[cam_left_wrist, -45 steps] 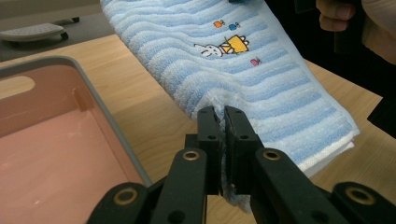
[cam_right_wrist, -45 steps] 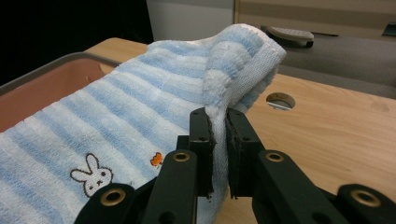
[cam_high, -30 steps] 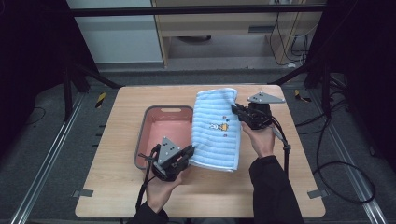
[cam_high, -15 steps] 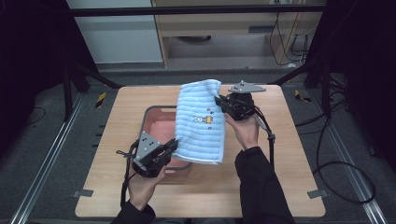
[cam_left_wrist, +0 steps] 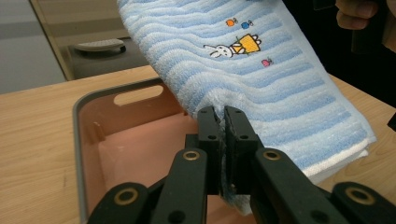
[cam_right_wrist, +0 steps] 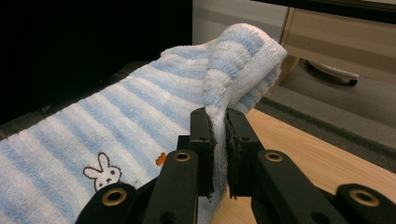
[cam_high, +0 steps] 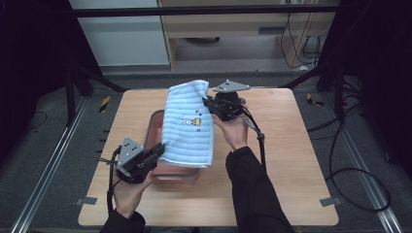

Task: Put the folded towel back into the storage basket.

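**Both grippers clamped on the striped towel**

Left gripper [cam_high: 158,149] pinches the near edge of the blue-striped towel [cam_high: 188,127], jaws pressed tight on the cloth. Right gripper [cam_high: 208,103] nips the far corner the same way. Between them the towel hangs stretched above the pink tub [cam_left_wrist: 88,140], whose visible floor is bare, just beyond the left jaws.

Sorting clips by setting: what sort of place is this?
Probably a lab or recording workspace, not a home: a bare wooden table fenced by black frame struts, cables trailing over grey carpet, and a striped towel held over a pink tub.
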Demonstrator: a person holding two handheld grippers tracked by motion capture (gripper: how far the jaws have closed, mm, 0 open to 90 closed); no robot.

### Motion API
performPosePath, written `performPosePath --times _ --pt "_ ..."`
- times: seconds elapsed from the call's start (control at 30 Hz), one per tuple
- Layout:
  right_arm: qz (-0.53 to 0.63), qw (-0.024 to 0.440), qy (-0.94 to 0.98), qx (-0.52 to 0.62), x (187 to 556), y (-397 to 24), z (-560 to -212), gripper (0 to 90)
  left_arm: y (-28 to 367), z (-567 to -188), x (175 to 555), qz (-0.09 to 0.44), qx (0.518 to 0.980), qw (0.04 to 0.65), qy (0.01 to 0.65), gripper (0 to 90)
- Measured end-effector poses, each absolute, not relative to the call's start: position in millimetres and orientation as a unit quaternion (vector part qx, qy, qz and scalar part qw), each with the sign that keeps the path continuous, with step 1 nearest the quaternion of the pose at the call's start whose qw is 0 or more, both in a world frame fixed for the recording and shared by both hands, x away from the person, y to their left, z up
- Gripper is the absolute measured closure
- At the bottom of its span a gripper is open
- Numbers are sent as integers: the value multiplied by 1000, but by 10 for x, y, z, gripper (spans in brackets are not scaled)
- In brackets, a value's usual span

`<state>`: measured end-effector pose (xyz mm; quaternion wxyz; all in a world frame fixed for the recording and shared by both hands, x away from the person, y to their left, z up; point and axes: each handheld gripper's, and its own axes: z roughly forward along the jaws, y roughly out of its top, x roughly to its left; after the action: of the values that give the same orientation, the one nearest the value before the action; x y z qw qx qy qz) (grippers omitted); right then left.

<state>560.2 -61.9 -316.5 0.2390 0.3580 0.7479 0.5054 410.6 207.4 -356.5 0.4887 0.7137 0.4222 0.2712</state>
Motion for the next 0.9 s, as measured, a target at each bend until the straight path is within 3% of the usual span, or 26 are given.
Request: performPosePath --times 0.9 --pt "491 223 765 351 5831 -105 -3493 829 2355 -3838 4251 281 715 449 457 857"
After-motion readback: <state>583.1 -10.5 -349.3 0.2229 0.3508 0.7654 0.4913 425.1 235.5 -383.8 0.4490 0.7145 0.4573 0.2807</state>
